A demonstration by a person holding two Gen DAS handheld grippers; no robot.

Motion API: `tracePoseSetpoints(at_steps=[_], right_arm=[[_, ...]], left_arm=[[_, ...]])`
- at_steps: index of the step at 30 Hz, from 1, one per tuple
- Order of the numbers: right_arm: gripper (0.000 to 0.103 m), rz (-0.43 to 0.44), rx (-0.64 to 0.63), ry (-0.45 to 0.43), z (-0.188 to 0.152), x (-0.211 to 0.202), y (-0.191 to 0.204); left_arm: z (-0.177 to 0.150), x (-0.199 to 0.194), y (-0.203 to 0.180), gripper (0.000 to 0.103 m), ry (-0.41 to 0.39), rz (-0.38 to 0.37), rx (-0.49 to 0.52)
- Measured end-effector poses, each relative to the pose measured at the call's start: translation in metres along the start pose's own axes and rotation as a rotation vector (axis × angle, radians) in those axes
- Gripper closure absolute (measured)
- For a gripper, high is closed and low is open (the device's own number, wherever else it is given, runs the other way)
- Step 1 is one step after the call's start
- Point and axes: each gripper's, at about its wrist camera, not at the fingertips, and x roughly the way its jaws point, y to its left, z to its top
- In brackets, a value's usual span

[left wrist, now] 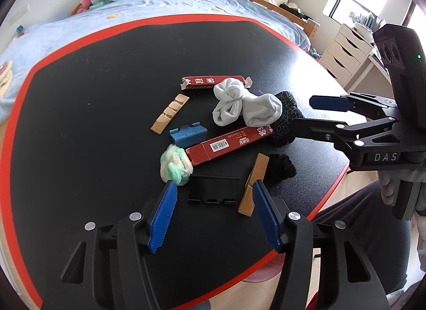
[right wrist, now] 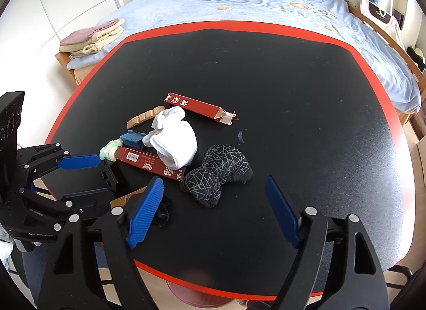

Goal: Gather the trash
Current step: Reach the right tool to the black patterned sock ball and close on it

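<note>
Black, red-rimmed worktop (left wrist: 80,123) carries the long red cardboard carton (left wrist: 229,143) mid-clutter — light, crushable, best pinched across its middle. My left tool (left wrist: 213,216) and right tool (right wrist: 213,211) both hang released.

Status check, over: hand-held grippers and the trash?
Left hand-held gripper open, empty. Right hand-held gripper open, empty. Red cartons untouched; white socks overlap both.
</note>
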Motion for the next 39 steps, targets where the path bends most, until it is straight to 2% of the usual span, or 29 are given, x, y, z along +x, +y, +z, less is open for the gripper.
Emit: tracePoseSetpoints(at_steps=[6, 9, 16, 20, 22, 26, 27, 36, 39], right_arm=[[0.046, 0.016, 0.020, 0.023, -0.001, 0.008, -0.002], [0.049, 0.024, 0.033, 0.026, -0.002, 0.011, -0.004], [0.057, 0.047, 0.034, 0.036, -0.002, 0.015, -0.005], [0.069, 0.054, 0.018, 0.036, -0.003, 0.016, -0.001], [0.070, 0.055, 0.013, 0.035, -0.004, 0.016, -0.001], [0.074, 0.066, 0.013, 0.030, -0.006, 0.013, -0.002], [0.075, 0.067, 0.013, 0.029, -0.006, 0.013, -0.001], [0.075, 0.068, 0.016, 0.026, -0.008, 0.011, -0.003], [0.075, 0.068, 0.017, 0.023, -0.007, 0.009, -0.003]], left_arm=[[-0.001, 0.003, 0.000, 0.049, 0.008, -0.007, 0.000], [0.000, 0.005, 0.001, 0.052, 0.009, -0.010, -0.001], [0.000, 0.006, 0.002, 0.064, 0.004, -0.005, -0.007], [0.000, 0.006, 0.002, 0.072, 0.003, -0.001, -0.013], [-0.001, 0.006, 0.003, 0.079, 0.002, -0.001, -0.018], [-0.003, 0.004, 0.006, 0.087, -0.004, -0.003, -0.026], [-0.002, 0.003, 0.007, 0.091, -0.003, -0.004, -0.026], [0.000, 0.002, 0.006, 0.095, -0.010, -0.018, -0.033], [0.000, 0.000, 0.006, 0.102, -0.012, -0.024, -0.032]])
